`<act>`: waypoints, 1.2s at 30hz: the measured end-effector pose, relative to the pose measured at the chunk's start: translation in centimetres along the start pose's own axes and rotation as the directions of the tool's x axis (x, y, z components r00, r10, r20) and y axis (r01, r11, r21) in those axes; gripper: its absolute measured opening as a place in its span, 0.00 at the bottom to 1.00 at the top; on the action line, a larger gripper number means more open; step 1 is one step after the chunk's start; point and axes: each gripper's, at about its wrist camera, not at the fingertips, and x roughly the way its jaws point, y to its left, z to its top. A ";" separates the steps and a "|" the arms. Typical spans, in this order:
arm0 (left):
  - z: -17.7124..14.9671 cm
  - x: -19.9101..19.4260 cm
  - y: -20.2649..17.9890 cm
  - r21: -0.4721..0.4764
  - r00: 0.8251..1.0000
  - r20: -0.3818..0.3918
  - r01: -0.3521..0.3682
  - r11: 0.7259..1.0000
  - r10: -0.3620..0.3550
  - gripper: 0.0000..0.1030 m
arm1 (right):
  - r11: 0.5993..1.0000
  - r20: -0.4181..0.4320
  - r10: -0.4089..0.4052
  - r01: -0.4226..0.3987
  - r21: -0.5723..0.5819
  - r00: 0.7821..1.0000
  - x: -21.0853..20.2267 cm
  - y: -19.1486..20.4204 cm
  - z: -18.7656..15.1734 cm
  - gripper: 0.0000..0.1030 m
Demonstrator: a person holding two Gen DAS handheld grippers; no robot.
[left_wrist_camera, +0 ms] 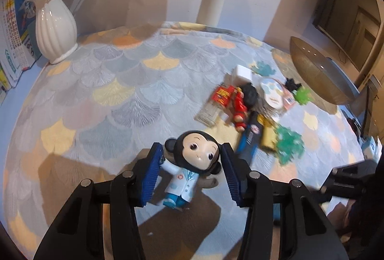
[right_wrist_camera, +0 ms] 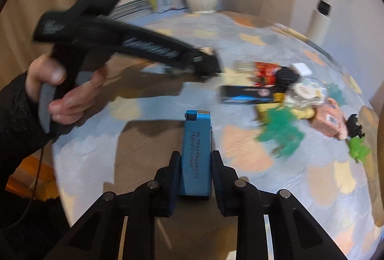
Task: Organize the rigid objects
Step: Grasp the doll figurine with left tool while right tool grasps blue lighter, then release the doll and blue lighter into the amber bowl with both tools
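Left gripper [left_wrist_camera: 192, 164] is spread wide around a monkey figurine [left_wrist_camera: 190, 164] in a pale blue coat; the blue pads [left_wrist_camera: 153, 173] stand to either side of the toy, the left one at the raised hand, though contact cannot be confirmed. The figurine is seen upright on the scale-patterned tablecloth [left_wrist_camera: 108, 96], near the table's front edge. Right gripper [right_wrist_camera: 193, 173] is clamped narrowly on a blue lighter [right_wrist_camera: 196, 151], which is held lengthwise between the fingers, its cap end pointing away. A cluster of items is noted toward the table's right side: a small glass bottle with red label [left_wrist_camera: 214, 103], a red doll [left_wrist_camera: 240, 106], a dark blue tube [left_wrist_camera: 248, 139], a green plastic leaf [left_wrist_camera: 288, 144]. A white ribbed vase [left_wrist_camera: 56, 27] stands at the back left. The left-hand tool is seen blurred in the right wrist view.
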 end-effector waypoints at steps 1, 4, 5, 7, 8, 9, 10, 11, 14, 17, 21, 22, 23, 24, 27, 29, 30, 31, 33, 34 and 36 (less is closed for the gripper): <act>-0.2 -0.4 -0.2 0.000 1.000 0.008 0.004 1.000 -0.004 0.35 | 1.000 0.002 0.006 -0.006 -0.010 1.000 -0.3 0.7 -0.4 0.24; -0.5 -1.3 -0.8 0.010 1.000 0.017 0.011 1.000 -0.011 0.28 | 0.999 0.015 -0.042 0.042 -0.003 0.999 -1.3 2.1 -1.5 0.23; -0.6 -1.4 -1.0 0.013 1.000 0.014 0.001 1.000 -0.002 0.28 | 0.998 0.019 -0.058 0.058 0.002 0.998 -1.6 2.1 -1.8 0.23; -0.6 -1.2 -1.0 0.016 1.000 0.004 -0.009 1.000 0.009 0.40 | 0.997 0.013 -0.079 0.079 0.023 0.997 -2.3 1.4 -2.7 0.23; -0.7 -0.8 -0.9 0.016 1.000 -0.014 -0.013 1.000 0.014 0.46 | 0.995 0.006 -0.087 0.087 0.046 0.996 -2.5 0.8 -3.1 0.23; -0.8 -0.4 -1.0 0.026 0.999 -0.029 -0.028 0.999 0.029 0.47 | 0.993 0.003 -0.091 0.090 0.070 0.996 -2.8 0.1 -3.6 0.23; -0.9 0.1 -1.1 0.047 0.998 -0.038 -0.052 0.998 0.054 0.48 | 0.991 0.002 -0.095 0.095 0.090 0.995 -2.9 -0.5 -3.9 0.23; -1.0 0.7 -1.2 0.068 0.995 -0.051 -0.082 0.994 0.085 0.53 | 0.989 -0.002 -0.101 0.101 0.104 0.995 -2.9 -1.1 -4.0 0.23; -0.9 1.5 -1.5 0.090 0.991 -0.046 -0.120 0.989 0.125 0.51 | 0.982 -0.002 -0.104 0.103 0.157 0.995 -3.0 -2.3 -4.5 0.23; -0.6 1.6 -1.8 0.095 0.991 -0.039 -0.125 0.988 0.129 0.42 | 0.976 0.010 -0.094 0.090 0.200 0.996 -3.0 -2.8 -4.6 0.23; -0.5 0.8 -2.6 0.100 0.993 -0.016 -0.116 0.988 0.118 0.42 | 0.970 0.042 -0.102 0.090 0.228 0.994 -3.5 -2.4 -4.6 0.23; -0.3 0.4 -2.9 0.094 0.994 -0.006 -0.106 0.990 0.107 0.42 | 0.965 0.055 -0.094 0.078 0.249 0.994 -3.8 -2.6 -4.7 0.23; 0.0 -0.1 -3.2 0.093 0.996 0.007 -0.095 0.991 0.094 0.42 | 0.959 0.068 -0.089 0.067 0.274 0.994 -4.4 -3.1 -4.8 0.23; 0.7 -0.7 -3.9 0.102 0.997 0.021 -0.082 0.991 0.080 0.42 | 0.953 0.080 -0.093 0.066 0.294 0.992 -5.3 -3.5 -4.9 0.23; 2.6 -2.3 -6.8 0.152 0.996 0.080 -0.053 0.987 0.041 0.42 | 0.926 0.137 -0.147 0.088 0.368 0.980 -9.1 -6.2 -5.0 0.23; 4.1 -2.9 -8.9 0.171 0.994 0.111 -0.012 0.985 -0.007 0.42 | 0.892 0.154 -0.229 0.144 0.428 0.961 -12.2 -8.7 -5.3 0.23; 5.0 -3.1 -10.2 0.182 0.992 0.124 0.016 0.983 -0.039 0.42 | 0.873 0.157 -0.272 0.175 0.455 0.949 -13.5 -10.0 -5.4 0.23; 5.8 -3.1 -11.4 0.193 0.989 0.132 0.041 0.980 -0.067 0.42 | 0.852 0.156 -0.317 0.209 0.479 0.936 -14.9 -11.2 -5.5 0.23; 7.7 -2.6 -14.3 0.218 0.983 0.133 0.097 0.971 -0.128 0.42 | 0.796 0.129 -0.410 0.286 0.533 0.903 -17.3 -13.9 -5.8 0.23; 8.5 -2.2 -15.7 0.231 0.979 0.127 0.126 0.965 -0.158 0.42 | 0.766 0.105 -0.439 0.311 0.562 0.892 -18.2 -15.3 -6.0 0.23; 10.1 -1.2 -18.7 0.257 0.972 0.113 0.171 0.951 -0.206 0.42 | 0.701 0.025 -0.442 0.327 0.634 0.897 -19.0 -19.1 -6.5 0.23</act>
